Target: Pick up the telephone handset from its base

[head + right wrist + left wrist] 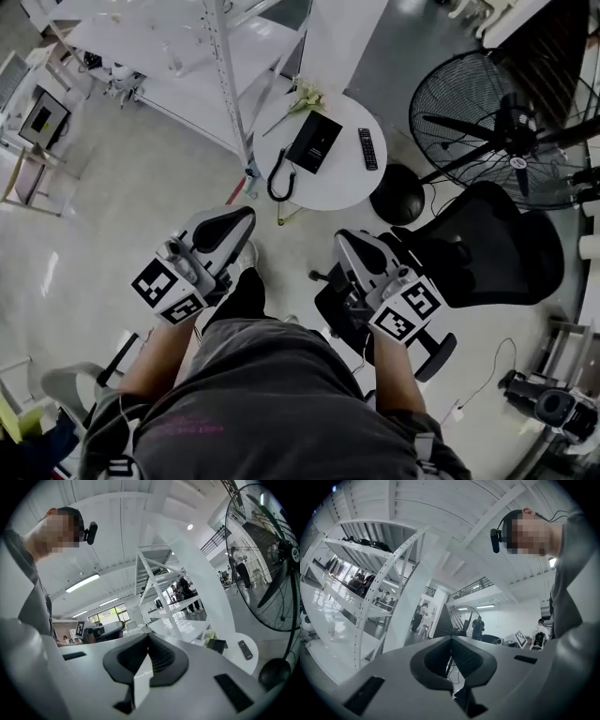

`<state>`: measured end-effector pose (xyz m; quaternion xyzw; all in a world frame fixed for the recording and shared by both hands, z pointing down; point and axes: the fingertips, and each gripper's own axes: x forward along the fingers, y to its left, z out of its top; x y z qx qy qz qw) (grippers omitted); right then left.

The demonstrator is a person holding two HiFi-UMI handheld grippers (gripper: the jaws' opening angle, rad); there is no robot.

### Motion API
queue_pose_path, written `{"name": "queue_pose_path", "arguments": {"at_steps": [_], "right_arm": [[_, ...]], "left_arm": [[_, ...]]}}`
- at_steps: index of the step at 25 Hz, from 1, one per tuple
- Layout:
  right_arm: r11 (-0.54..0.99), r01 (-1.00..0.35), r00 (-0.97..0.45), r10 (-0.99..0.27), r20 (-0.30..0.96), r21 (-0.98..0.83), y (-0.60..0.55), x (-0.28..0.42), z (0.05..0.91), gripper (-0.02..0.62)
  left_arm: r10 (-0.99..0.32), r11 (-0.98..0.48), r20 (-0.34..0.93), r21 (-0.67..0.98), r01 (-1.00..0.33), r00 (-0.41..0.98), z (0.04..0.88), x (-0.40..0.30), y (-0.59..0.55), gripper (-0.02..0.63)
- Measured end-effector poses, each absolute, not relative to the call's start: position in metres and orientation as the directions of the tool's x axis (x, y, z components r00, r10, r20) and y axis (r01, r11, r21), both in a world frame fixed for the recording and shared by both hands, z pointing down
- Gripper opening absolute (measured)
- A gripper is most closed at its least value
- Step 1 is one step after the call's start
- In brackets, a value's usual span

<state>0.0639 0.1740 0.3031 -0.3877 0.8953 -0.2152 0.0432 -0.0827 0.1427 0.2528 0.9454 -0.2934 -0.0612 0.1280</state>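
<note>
The black telephone base (314, 141) lies on a small round white table (342, 183) ahead of me. A black curved handset (279, 176) lies at the table's left edge, beside the base. My left gripper (246, 214) and right gripper (342, 236) are held level over the floor, short of the table, with nothing in them. Each one's jaws are closed together in its own view, left gripper (451, 639) and right gripper (149, 637). The right gripper view shows the table (234, 641) and base (216, 645) far off at the lower right.
A black remote (367, 148) and a sprig of flowers (305, 98) share the table. A large standing fan (511, 127) and a black office chair (487, 244) crowd the right. A white shelf rack (225, 66) stands behind the table at left.
</note>
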Motion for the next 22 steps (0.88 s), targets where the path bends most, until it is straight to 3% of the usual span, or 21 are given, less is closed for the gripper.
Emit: {"name": "queue_pose_path", "arguments": {"at_steps": [12,22], "right_arm": [[0.509,-0.739,-0.624,-0.764,0.163,-0.440,0.022,0.002,0.323,0.015],[0.447,-0.780,-0.576,-0.786,0.223,-0.439,-0.032,-0.019,0.335,0.015]], "left_arm": [[-0.494,-0.824,-0.005,0.322,-0.466,0.869,0.277,-0.144,-0.022,0.014],[-0.446,-0.836,0.008,0.354,-0.419,0.895,0.295,-0.166,-0.086,0.014]]}}
